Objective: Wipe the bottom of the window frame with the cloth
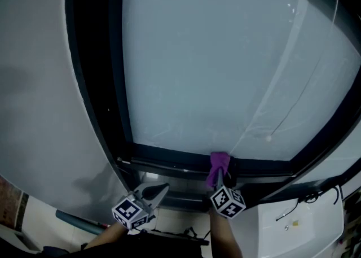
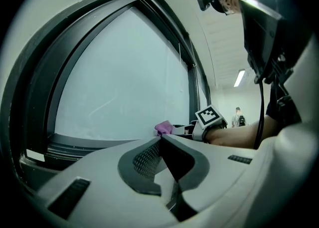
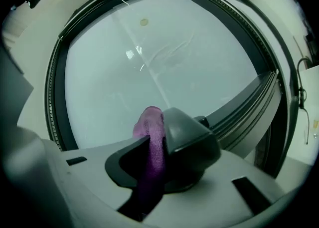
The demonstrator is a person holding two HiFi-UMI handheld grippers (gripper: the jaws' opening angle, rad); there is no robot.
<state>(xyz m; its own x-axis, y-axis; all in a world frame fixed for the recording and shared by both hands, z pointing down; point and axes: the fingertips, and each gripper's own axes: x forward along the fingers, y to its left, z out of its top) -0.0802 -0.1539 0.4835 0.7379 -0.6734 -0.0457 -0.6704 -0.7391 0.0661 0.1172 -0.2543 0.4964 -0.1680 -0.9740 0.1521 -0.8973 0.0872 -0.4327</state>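
Head view shows the purple cloth [image 1: 219,164] at the bottom of the window frame [image 1: 169,156]. It lies a little right of the middle of the dark bottom rail, just under the glass [image 1: 214,59], and it seems to touch the rail. The right gripper [image 1: 221,175] is clamped on the cloth. In the right gripper view the cloth [image 3: 149,142] runs between the two jaws and sticks out past their tips toward the glass. The left gripper [image 1: 160,190] hovers lower and further left, near the rail but apart from it, with its jaws together and nothing between them.

I judge that the wiping is under way; how much of the rail is already clean I cannot tell. To do it well, the cloth should lie flat on the rail under even pressure. The stroke should follow the rail into both bottom corners and into its grooves.

A thin cord with a small bead [image 1: 269,137] hangs before the glass toward the right bottom corner and may catch the gripper. A white unit [image 1: 293,226] with a cable [image 1: 313,197] stands below that corner.
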